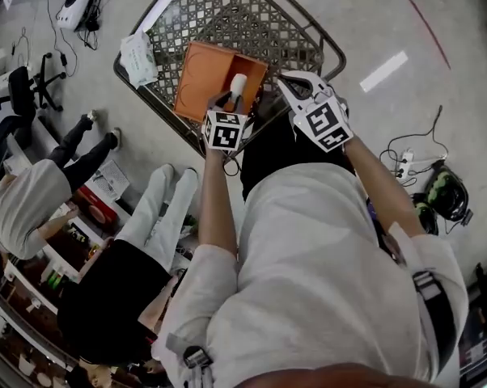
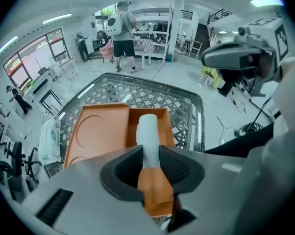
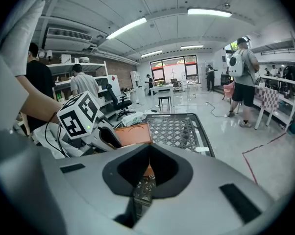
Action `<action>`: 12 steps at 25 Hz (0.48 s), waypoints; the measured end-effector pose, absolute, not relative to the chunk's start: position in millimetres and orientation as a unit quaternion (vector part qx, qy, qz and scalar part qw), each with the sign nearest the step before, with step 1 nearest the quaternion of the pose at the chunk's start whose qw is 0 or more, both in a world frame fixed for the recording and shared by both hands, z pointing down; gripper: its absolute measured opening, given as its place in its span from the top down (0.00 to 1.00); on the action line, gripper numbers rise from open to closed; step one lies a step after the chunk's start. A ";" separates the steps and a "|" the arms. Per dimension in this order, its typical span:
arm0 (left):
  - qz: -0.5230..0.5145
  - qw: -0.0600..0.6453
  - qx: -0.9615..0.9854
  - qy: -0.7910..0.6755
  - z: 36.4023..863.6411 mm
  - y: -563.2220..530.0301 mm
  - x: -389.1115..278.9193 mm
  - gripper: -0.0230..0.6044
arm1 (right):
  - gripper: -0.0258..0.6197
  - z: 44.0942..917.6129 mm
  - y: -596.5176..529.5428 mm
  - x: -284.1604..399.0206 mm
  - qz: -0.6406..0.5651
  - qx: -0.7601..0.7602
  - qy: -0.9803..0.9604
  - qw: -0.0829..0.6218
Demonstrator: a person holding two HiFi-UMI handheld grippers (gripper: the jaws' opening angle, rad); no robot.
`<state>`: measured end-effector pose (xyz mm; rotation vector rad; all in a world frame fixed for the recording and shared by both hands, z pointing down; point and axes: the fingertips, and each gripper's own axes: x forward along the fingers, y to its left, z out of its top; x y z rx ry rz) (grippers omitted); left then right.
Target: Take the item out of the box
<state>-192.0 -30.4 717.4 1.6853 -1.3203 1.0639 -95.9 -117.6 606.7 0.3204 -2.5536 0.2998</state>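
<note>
Left gripper (image 2: pixel 148 154) clamps smooth white cylinder (image 2: pixel 148 129) over orange box (image 2: pixel 96 131); right gripper (image 3: pixel 148 150) closed, empty.

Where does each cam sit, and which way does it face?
Head view: on the person's head, looking steeply down at the orange box on the mesh table; shows shirt, left forearm, left tool, right tool.
Left gripper view: on the left tool, looking along its jaws, shut on the white item; the shirt at right.
Right gripper view: on the right tool, looking over the table into the room; the left forearm at left.
Shared: each gripper view shows the other tool; all show the box.
</note>
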 end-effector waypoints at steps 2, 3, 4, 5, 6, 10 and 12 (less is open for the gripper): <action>0.406 0.361 0.653 -0.527 709.9 -29.5 -193.8 0.79 | 0.95 604.2 -113.6 -100.9 0.108 0.111 -0.950 0.270; 0.402 0.359 0.652 -0.533 706.3 -28.6 -194.7 0.79 | 0.95 602.9 -111.4 -103.5 0.107 0.107 -0.951 0.270; 0.398 0.357 0.651 -0.539 702.9 -27.9 -195.4 0.79 | 0.95 601.7 -109.5 -106.1 0.105 0.103 -0.952 0.269; 0.393 0.355 0.649 -0.546 699.8 -27.4 -195.7 0.79 | 0.95 600.6 -108.0 -108.6 0.103 0.098 -0.953 0.268; 0.388 0.354 0.648 -0.552 697.1 -26.9 -195.7 0.79 | 0.95 599.7 -106.8 -111.0 0.101 0.093 -0.954 0.267; 0.373 0.348 0.640 -0.575 688.1 -23.6 -195.7 0.79 | 0.95 596.9 -100.8 -119.0 0.093 0.075 -0.957 0.264; 0.366 0.345 0.635 -0.587 682.0 -21.8 -194.8 0.79 | 0.95 594.1 -98.5 -121.5 0.091 0.067 -0.958 0.262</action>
